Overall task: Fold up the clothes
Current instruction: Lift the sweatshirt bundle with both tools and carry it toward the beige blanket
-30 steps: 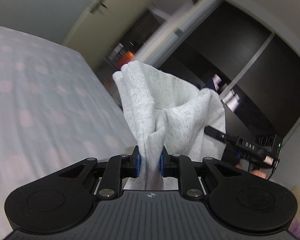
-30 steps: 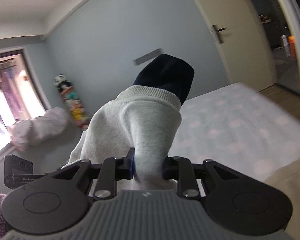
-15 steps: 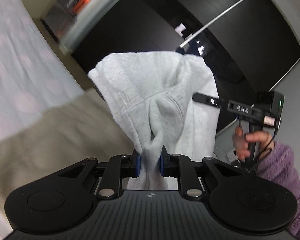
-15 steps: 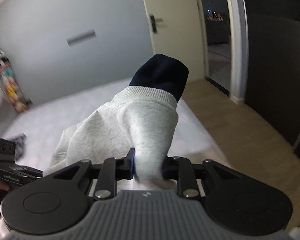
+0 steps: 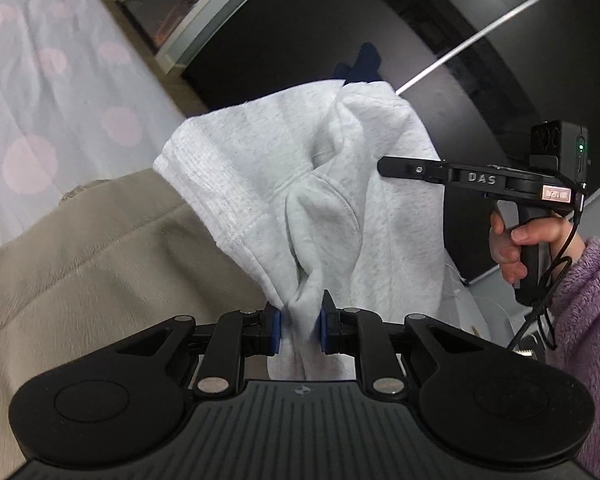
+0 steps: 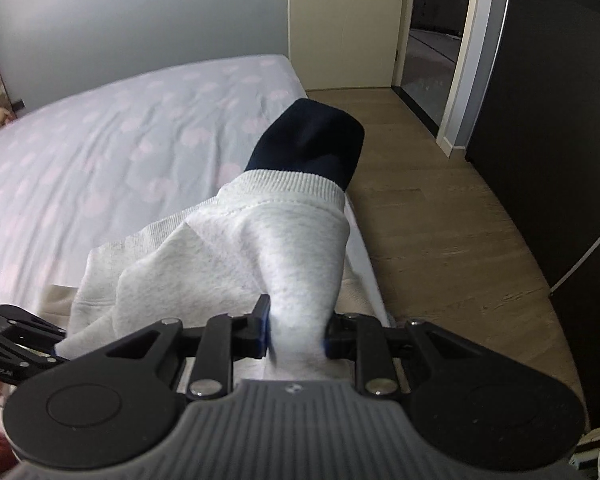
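Grey fleece sweatshirt (image 5: 300, 184) hangs bunched in mid-air beside the bed (image 6: 112, 128), held up by two handheld grippers. The left gripper (image 5: 299, 322) pinches a gathered fold of the fabric between its blue-padded fingers (image 5: 275, 330). The right gripper (image 6: 296, 330) clamps another fold near the ribbed hem, from which a dark navy piece of fabric (image 6: 312, 140) sticks out above the bed's edge. A hand (image 5: 516, 240) in a purple fuzzy sleeve (image 5: 588, 320) grips the right gripper's handle. Beyond the bed's foot lies a wooden floor (image 6: 440, 220) and a dark wardrobe (image 6: 560, 120).
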